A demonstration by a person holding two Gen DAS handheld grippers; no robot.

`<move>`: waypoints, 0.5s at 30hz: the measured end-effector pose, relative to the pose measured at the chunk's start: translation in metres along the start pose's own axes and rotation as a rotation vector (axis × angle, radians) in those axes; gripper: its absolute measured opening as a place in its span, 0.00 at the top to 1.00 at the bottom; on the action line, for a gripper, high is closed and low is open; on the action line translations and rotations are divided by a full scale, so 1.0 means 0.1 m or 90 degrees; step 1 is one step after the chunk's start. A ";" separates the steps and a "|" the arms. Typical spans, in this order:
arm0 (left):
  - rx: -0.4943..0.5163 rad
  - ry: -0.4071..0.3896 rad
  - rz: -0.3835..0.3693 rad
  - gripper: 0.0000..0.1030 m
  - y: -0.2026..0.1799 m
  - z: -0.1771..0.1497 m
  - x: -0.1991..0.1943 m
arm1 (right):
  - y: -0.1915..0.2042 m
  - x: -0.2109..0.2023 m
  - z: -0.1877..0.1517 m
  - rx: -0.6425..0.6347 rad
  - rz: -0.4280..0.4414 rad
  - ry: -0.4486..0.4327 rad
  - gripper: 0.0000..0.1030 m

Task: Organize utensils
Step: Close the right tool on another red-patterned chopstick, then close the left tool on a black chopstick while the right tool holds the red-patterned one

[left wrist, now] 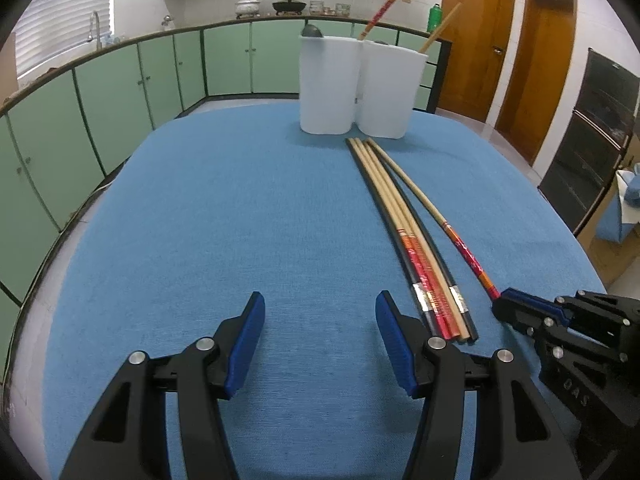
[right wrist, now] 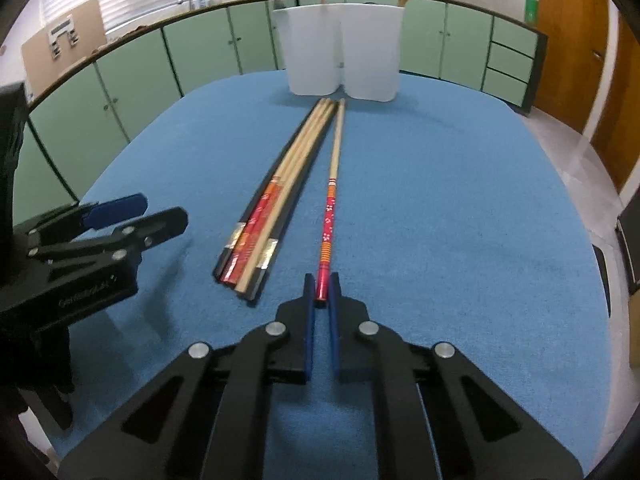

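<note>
The right gripper [right wrist: 322,294] lies low and nearly level over the blue cloth-covered surface [right wrist: 440,220], pointing straight toward the far end, its jaws clenched on the red, flower-patterned end of a single long wooden chopstick [right wrist: 331,196]. That chopstick runs away from the jaws along the cloth, its pale tip reaching almost to the pair of white plastic utensil holders [right wrist: 344,48] that stand side by side at the far edge of the surface. One chopstick leans out of the top of each holder.

Just to the left of the gripped chopstick lies a bundle of loose chopsticks [right wrist: 272,208], wooden, red-ended and black ones together, lying close and roughly parallel, fanning slightly apart from the held one toward the near end.

The left gripper [left wrist: 320,328] hovers further left, also low and level, its jaws released and spread wide with only bare cloth between the blue pads [left wrist: 248,340]. Its right finger sits just beside the near ends of the bundle.
</note>
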State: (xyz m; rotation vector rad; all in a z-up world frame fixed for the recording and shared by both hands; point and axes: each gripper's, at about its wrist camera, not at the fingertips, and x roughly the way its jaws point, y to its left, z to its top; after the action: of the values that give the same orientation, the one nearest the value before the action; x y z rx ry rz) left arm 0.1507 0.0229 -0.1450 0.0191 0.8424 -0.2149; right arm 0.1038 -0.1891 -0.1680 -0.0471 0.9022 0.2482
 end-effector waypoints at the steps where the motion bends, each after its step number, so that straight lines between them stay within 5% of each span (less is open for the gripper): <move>1: 0.000 0.002 -0.009 0.45 -0.02 0.00 0.00 | -0.05 -0.01 0.00 0.005 -0.009 -0.001 0.95; 7: 0.016 0.020 -0.060 0.45 -0.21 -0.02 0.01 | -0.21 -0.02 -0.02 0.033 -0.016 -0.002 0.95; 15: 0.051 0.037 -0.037 0.43 -0.34 -0.03 0.07 | -0.22 -0.03 -0.03 0.039 -0.009 -0.002 0.95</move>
State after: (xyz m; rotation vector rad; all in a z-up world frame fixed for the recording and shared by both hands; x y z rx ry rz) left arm 0.1467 -0.0113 -0.1501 0.0753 0.8922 -0.3041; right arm 0.1049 -0.2113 -0.1692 0.0035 0.9050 0.2068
